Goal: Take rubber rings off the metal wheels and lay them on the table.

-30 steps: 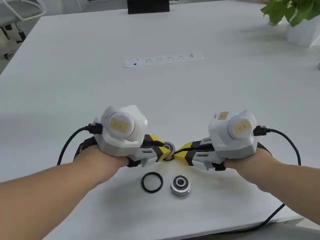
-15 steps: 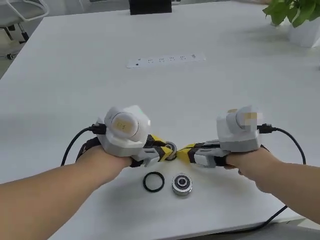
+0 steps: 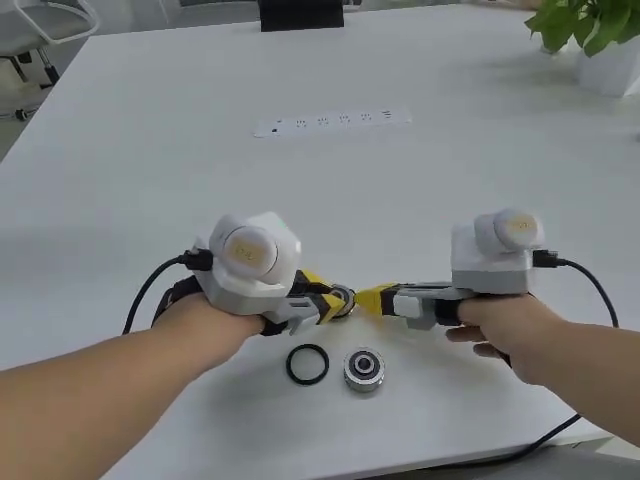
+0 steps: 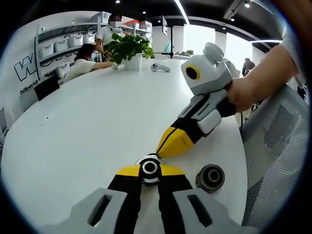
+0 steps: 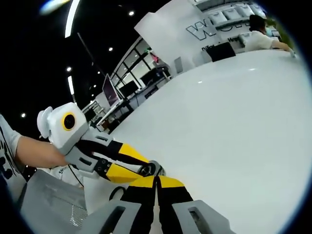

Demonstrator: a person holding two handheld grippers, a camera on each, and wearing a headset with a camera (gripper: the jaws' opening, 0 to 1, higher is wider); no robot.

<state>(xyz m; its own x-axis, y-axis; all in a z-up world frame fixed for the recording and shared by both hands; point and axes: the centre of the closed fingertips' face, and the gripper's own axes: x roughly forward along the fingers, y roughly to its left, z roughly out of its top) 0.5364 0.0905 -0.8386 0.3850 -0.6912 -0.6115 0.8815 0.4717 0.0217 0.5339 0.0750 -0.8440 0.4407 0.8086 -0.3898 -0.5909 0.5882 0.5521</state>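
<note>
Likely an open office: long white table (image 3: 420, 190), power strip (image 3: 330, 122), potted plant (image 3: 585, 25), swivel chair (image 3: 45, 20).

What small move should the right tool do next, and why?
Probably open slightly and pinch the edge of the rubber ring: the left tool clamps a wheel with that ring on, and the right tool is shut, its tip at the wheel's rim.

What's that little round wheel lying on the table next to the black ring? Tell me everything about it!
It is a small metal wheel, silvery and shiny around its outer rim, with a darker band inside and a hole in the middle. It lies flat on the white table, hole facing up, just right of the black rubber ring, with a thin gap between them. Nothing but the table touches it.
</note>
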